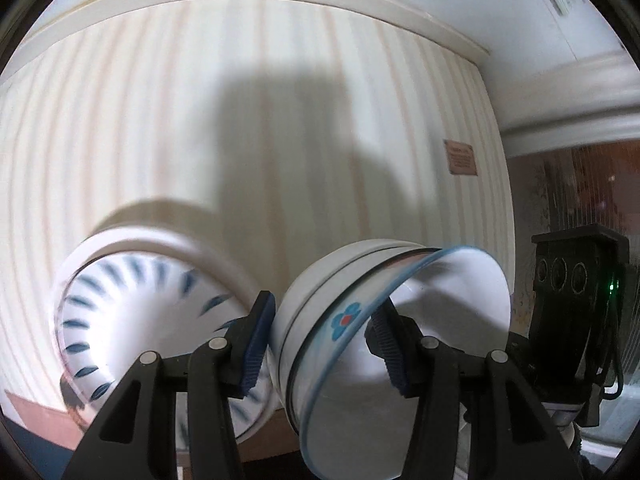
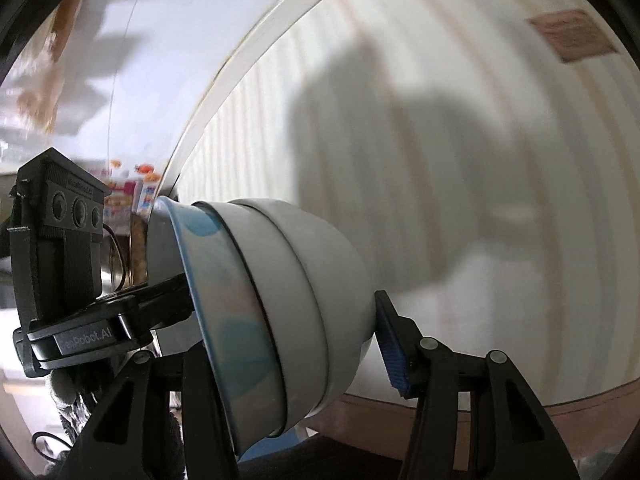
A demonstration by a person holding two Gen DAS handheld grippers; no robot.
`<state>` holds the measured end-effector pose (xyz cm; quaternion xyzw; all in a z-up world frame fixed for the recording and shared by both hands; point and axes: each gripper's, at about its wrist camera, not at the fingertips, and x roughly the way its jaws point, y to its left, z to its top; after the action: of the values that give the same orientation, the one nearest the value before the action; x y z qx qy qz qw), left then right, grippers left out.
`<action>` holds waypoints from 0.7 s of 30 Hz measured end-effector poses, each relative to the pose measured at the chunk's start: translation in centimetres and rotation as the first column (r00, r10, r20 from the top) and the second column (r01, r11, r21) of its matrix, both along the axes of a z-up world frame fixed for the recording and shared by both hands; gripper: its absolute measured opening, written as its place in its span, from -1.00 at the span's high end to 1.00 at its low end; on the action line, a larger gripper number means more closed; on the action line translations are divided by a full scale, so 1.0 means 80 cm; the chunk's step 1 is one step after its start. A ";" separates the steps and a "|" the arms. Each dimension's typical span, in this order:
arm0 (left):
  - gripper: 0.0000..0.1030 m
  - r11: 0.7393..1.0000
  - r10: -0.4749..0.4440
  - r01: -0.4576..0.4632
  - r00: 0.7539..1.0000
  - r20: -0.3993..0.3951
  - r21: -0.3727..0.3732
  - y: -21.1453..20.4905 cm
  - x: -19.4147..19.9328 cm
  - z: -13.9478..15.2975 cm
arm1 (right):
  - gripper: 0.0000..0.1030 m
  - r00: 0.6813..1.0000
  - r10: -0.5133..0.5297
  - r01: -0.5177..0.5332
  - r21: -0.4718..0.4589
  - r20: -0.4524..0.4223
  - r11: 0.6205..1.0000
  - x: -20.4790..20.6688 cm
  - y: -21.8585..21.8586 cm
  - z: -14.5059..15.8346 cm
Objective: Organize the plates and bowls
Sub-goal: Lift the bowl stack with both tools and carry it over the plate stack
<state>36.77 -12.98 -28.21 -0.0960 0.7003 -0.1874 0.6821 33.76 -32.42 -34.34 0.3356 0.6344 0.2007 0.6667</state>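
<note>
My left gripper clamps the stacked bowls by the rim. My right gripper straddles the same stack, but I cannot tell whether it grips.

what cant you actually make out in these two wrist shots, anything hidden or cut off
- Left wrist view: the blue-dash bowl is motion-blurred, and the left gripper covers its lower right.
- Right wrist view: the nested bowl stack hides the right gripper's left fingertip, so its grip is unclear.
- Both views: whatever surface lies below is cut off by the frame edge.
- The wall plaque text is too small.
</note>
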 end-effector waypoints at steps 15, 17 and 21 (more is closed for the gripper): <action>0.08 0.964 0.263 -0.263 0.965 0.002 0.035 0.158 -0.027 -0.009 | -0.07 0.969 0.246 -0.246 0.035 0.008 0.969 0.021 0.172 -0.005; 0.08 0.959 0.282 -0.281 0.959 -0.003 0.043 0.166 -0.029 -0.017 | -0.07 0.964 0.267 -0.267 0.033 0.001 0.963 0.026 0.193 -0.013; 0.08 0.949 0.312 -0.311 0.950 -0.024 0.044 0.178 -0.030 -0.033 | -0.07 0.957 0.289 -0.289 0.026 -0.014 0.957 0.025 0.210 -0.025</action>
<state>34.37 1.25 -30.87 -0.1946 0.6904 -0.0619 0.6940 35.79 -15.61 -36.33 0.2490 0.6802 0.3003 0.6206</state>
